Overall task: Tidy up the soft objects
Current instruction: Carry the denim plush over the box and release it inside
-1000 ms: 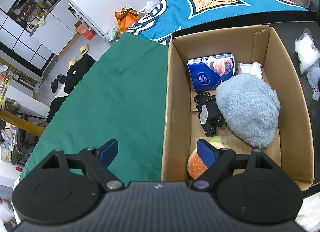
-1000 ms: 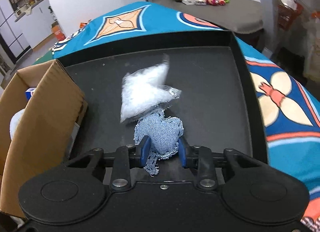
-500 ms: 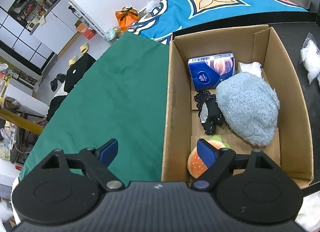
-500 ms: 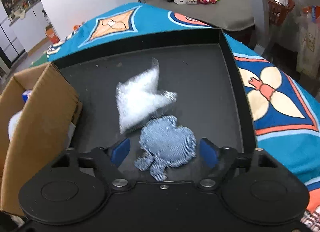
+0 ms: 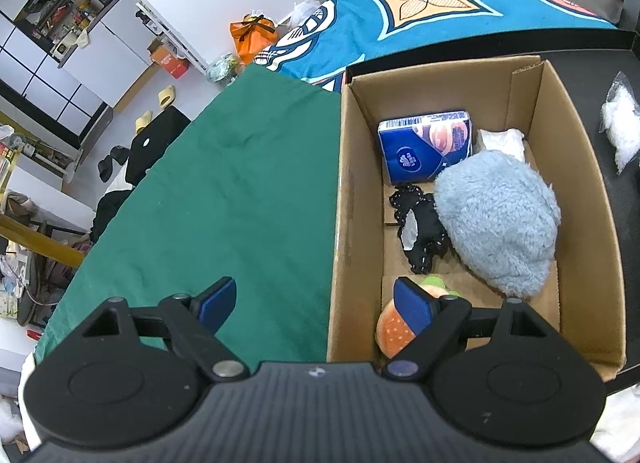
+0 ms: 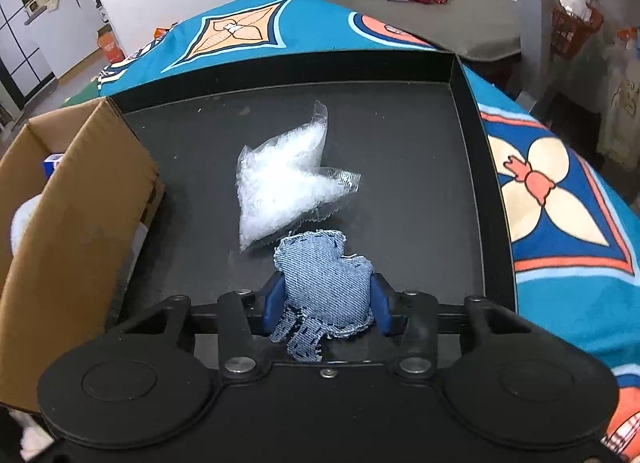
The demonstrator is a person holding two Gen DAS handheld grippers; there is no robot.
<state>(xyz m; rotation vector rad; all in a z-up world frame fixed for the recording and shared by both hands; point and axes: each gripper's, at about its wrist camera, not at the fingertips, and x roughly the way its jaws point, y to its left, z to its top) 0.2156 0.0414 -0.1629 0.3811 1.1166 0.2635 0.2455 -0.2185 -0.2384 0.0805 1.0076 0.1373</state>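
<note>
Frayed denim pouch (image 6: 326, 283), crinkly clear plastic bag (image 6: 284, 183), matt corrugated cardboard box (image 5: 576, 167), fluffy plush cushion (image 5: 500, 223).

The burger plush (image 5: 394, 333) is partly hidden behind the left gripper's (image 5: 314, 301) fingers (image 5: 412, 305).

Even, bright indoor light fills both views, with soft, faint shadows. Fisheye distortion bends the edges and darkens the corners. Focus is sharp; slight glare sits on the clear plastic bag (image 6: 286, 179).
</note>
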